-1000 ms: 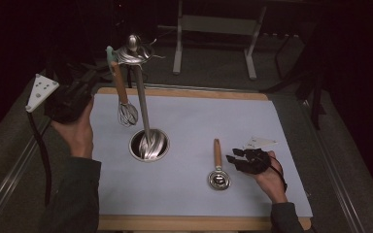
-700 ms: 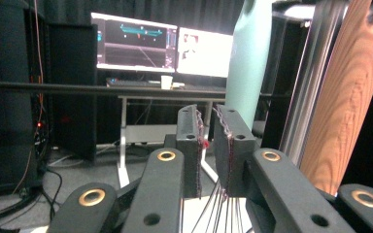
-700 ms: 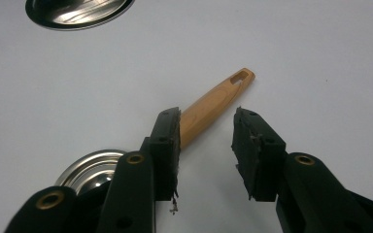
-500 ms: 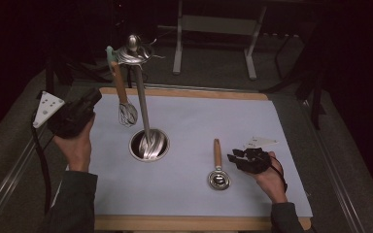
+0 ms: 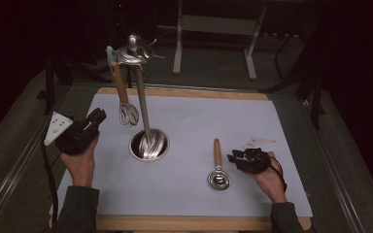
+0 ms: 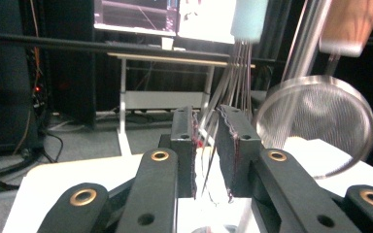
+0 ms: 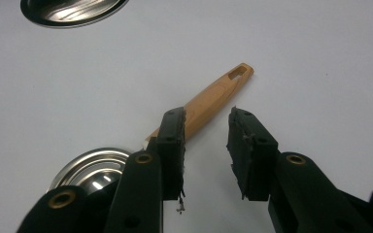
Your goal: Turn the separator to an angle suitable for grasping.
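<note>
- The left gripper (image 5: 98, 116) sits just short of the whisk (image 5: 128, 114), which hangs from a tall metal stand (image 5: 141, 104) ahead of it and a little to its right; from above there is a small gap between the jaw tips and the wire head
- From the left gripper view, the jaws stand a little apart with nothing clamped, and the whisk (image 6: 233, 73) wires run down behind the gap between them, under a pale blue collar
- That same view shows a round mesh strainer (image 6: 315, 124) hanging to the right of the jaws, which I cannot pick out clearly from above
- The foot of the stand sits in a shiny round cup (image 5: 148, 145) in the white mat (image 5: 199, 116), beyond the left gripper to its right
- The right gripper (image 5: 234, 157) rests low on the mat, its jaws open and empty
- A spoon with a wooden handle (image 5: 217, 167) lies flat just to the left of the right gripper, apart from it as seen from above
- In the right gripper view the spoon (image 7: 213, 94) handle slants away past the left jaw, its metal bowl low beside that jaw; I cannot tell whether the jaw touches it
</note>
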